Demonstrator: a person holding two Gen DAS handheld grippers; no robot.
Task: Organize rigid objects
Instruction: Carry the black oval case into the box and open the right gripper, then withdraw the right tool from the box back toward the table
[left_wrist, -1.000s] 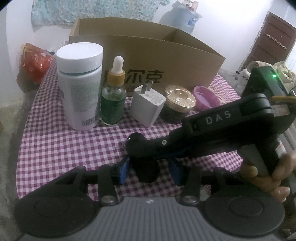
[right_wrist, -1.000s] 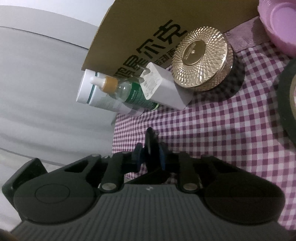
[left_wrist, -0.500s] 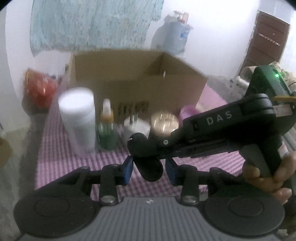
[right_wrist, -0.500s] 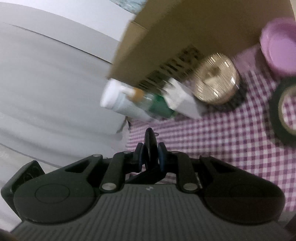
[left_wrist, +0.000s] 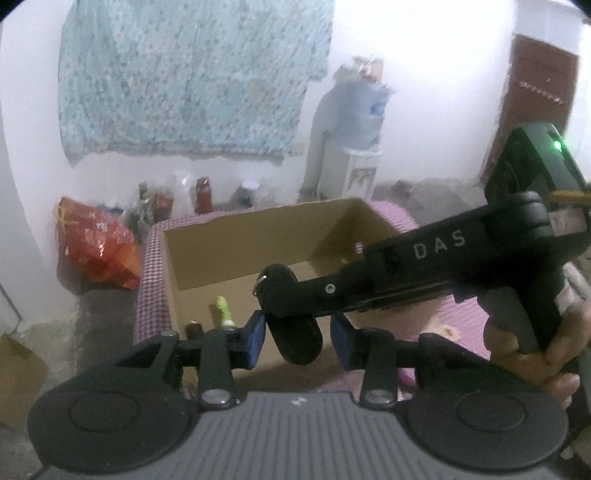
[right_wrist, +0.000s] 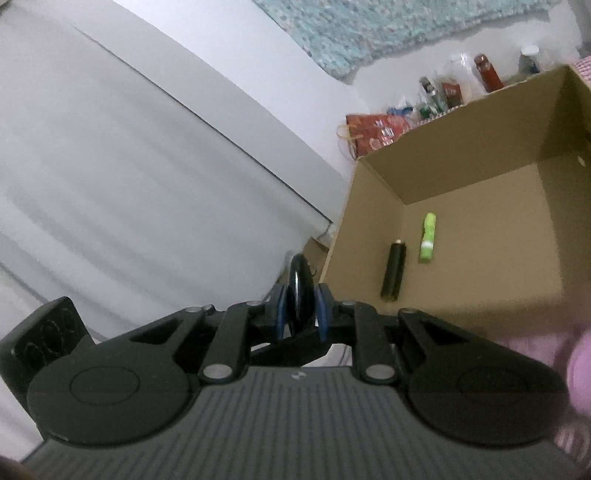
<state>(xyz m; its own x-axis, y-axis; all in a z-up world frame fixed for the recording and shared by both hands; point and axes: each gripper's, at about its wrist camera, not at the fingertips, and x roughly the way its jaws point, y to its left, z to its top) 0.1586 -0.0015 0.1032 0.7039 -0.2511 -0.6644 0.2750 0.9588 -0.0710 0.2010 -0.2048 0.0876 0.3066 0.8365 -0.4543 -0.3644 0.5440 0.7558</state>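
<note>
Cardboard box (right_wrist: 369, 206) is the target, open top, sitting on the checked-cloth bench (left_wrist: 147, 295). A green tube (right_wrist: 428, 238) and a black cylinder (right_wrist: 395, 271) already lie on its floor.

The right claw (right_wrist: 301, 314) is clamped on a thin black fob (right_wrist: 301, 291), pads tight on both flat faces. The fob hangs in the air just short of the box's near-left corner, not yet over the opening. The left claw (left_wrist: 298, 341) stands apart: the fob's lower end is between its pads with a gap on each side, and it grips nothing.

Step in hand, as I read it: carry the fob over the rim and drop it in.
- Pull the left claw clear first, or keep it wide, so the pads don't snag the fob or its metal ring.
- Bring the right claw fully past the near wall before lowering.
- Aim for the bare floor right of the green tube and avoid knocking the two items.
- Go low, then release. It's a rigid flat piece and will bounce or skid if dropped from height.

Versus a second ago:
- Both cameras were down at bench level, facing the row of bottles, charger and gold-lidded jar in front of the box wall.
- Both have since come up and now look over the rim into the box.
- That row is out of view.
- Same grip on the fob, and the left gap looks about the same.
</note>
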